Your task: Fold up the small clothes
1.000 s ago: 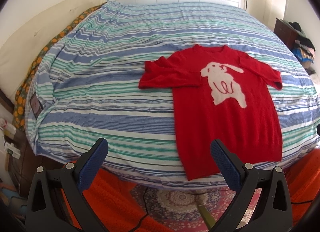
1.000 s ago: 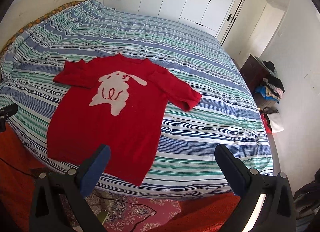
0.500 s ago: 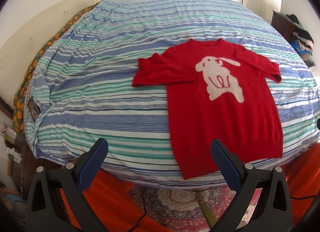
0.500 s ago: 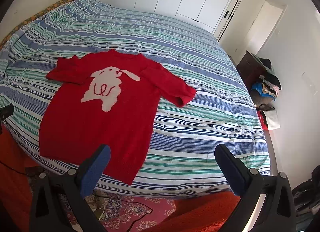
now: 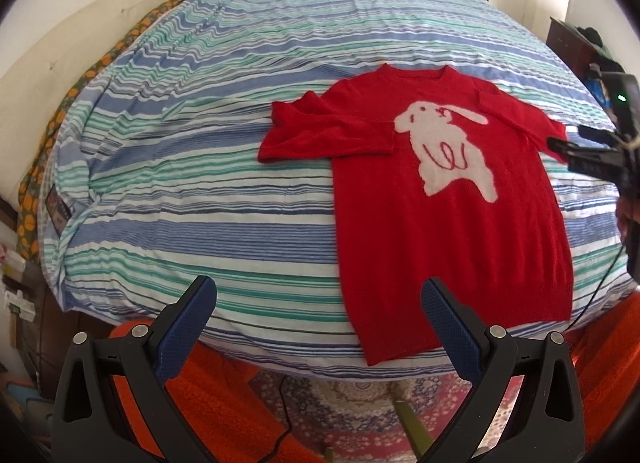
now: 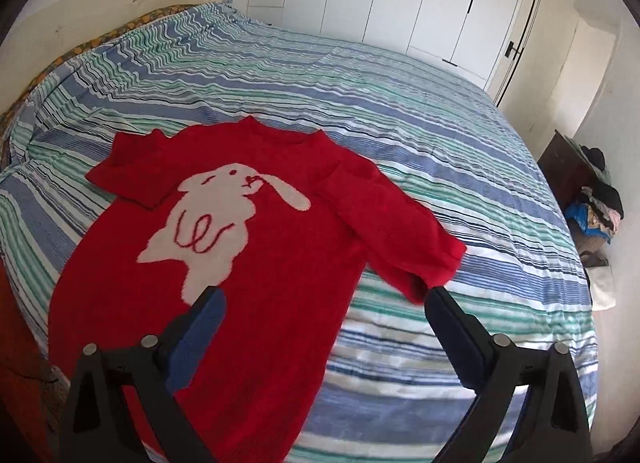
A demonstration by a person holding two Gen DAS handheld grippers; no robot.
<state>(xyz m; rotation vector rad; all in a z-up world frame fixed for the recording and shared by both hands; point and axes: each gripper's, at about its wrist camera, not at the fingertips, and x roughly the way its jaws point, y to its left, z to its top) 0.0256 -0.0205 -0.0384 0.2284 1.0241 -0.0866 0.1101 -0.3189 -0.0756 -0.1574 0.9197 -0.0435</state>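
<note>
1. The red sweater (image 5: 448,223) lies flat, front side up, on the striped bedspread (image 5: 200,191), in the right half of the left wrist view. Its white rabbit motif (image 5: 444,151) is right of centre in the frame.
2. One sleeve (image 5: 320,135) is bent across toward the chest, a little left of the rabbit. The other sleeve (image 6: 400,239) stretches out to the right of centre in the right wrist view and ends at its cuff (image 6: 444,263).
3. The left gripper (image 5: 318,319) is released, its blue pads wide apart, low in the frame over the near edge of the bed. It touches nothing.
4. The right gripper (image 6: 324,323) is also spread wide and holds nothing. It hangs over the sweater's side, and its right finger (image 6: 452,327) appears just below the cuff; I cannot tell if it touches the cloth.
5. In my judgement the folding itself is not yet begun; this is the approach to a first grasp.
6. The next move probably calls for lowering the right gripper to the outstretched sleeve and pinching the cuff, then carrying it inward over the body.
7. The knit looks soft, so a pinch may also catch the bedspread below.
</note>
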